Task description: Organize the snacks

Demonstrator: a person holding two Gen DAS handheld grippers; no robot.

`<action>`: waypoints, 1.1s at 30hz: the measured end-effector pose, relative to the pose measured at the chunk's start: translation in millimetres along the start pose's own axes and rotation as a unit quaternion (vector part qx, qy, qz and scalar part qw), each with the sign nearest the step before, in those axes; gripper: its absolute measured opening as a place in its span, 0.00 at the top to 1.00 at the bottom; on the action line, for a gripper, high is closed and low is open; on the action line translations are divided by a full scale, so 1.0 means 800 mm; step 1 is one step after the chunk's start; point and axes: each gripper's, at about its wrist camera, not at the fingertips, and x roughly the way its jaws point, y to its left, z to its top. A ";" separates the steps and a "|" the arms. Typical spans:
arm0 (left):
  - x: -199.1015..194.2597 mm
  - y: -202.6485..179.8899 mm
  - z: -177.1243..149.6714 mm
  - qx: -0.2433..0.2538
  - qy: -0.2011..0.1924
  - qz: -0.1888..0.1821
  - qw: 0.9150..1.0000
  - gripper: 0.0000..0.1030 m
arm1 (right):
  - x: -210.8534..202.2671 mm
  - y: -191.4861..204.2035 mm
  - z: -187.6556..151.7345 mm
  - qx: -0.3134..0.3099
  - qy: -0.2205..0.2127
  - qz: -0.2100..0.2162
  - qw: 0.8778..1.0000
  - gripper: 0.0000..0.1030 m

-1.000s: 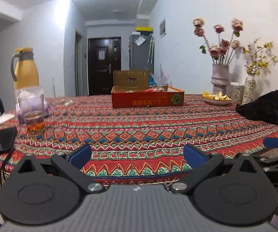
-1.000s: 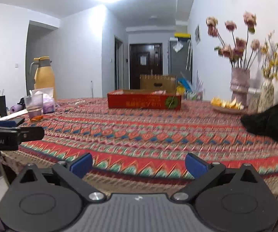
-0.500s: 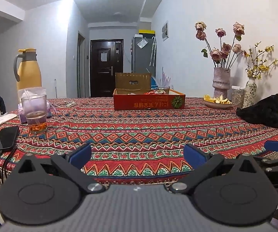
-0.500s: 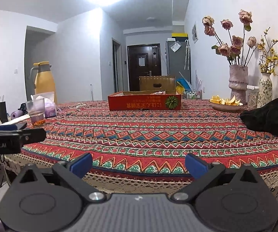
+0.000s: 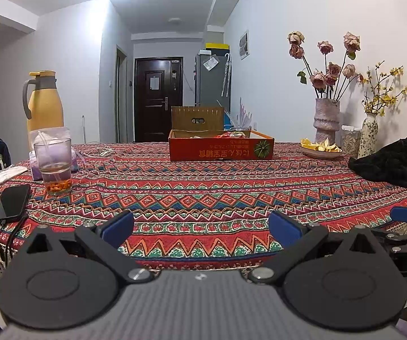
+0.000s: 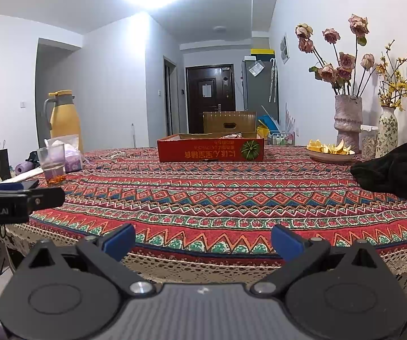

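Left gripper [image 5: 200,226]: lower centre of the left wrist view, at the near edge of the desk [image 5: 203,187]; blue-padded fingers [image 5: 117,225] spread wide, holding nothing.
Right gripper [image 6: 203,239]: lower centre of the right wrist view, before the lace hem of the cloth; fingers [image 6: 287,242] spread wide, empty.
Red box [image 5: 221,148]: centre of frame, at the far side of the desk, well apart from both grippers; it appears to hold wrapped snacks [image 5: 230,134], though they are too small to identify.
Brown box [image 5: 197,117]: directly behind the red box.
Glass [image 5: 53,165]: left of frame, beside a black phone [image 5: 10,204].
Yellow jug [image 5: 43,102]: upper left, behind the glass.
Plate of peels [image 5: 320,150]: right of frame, before a vase of roses [image 5: 326,119].
Black cloth [image 5: 386,164]: far right.
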 end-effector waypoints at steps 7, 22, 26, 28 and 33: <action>0.000 0.000 -0.001 0.002 0.000 0.001 1.000 0.00 | -0.001 -0.001 0.000 0.003 -0.002 0.002 1.000 0.01; -0.002 0.001 0.000 0.005 0.000 0.001 1.000 0.00 | -0.002 0.000 -0.001 0.006 -0.002 0.004 1.000 0.01; -0.003 0.001 0.000 0.008 -0.002 0.002 1.000 0.00 | -0.003 -0.001 0.000 0.006 -0.006 0.007 1.000 0.01; -0.002 0.001 0.001 0.007 -0.001 0.003 1.000 0.00 | -0.003 0.000 -0.001 0.006 -0.005 0.007 1.000 0.01; -0.002 0.001 0.000 0.008 0.000 0.003 1.000 0.00 | -0.003 0.000 -0.001 0.006 -0.005 0.006 1.000 0.01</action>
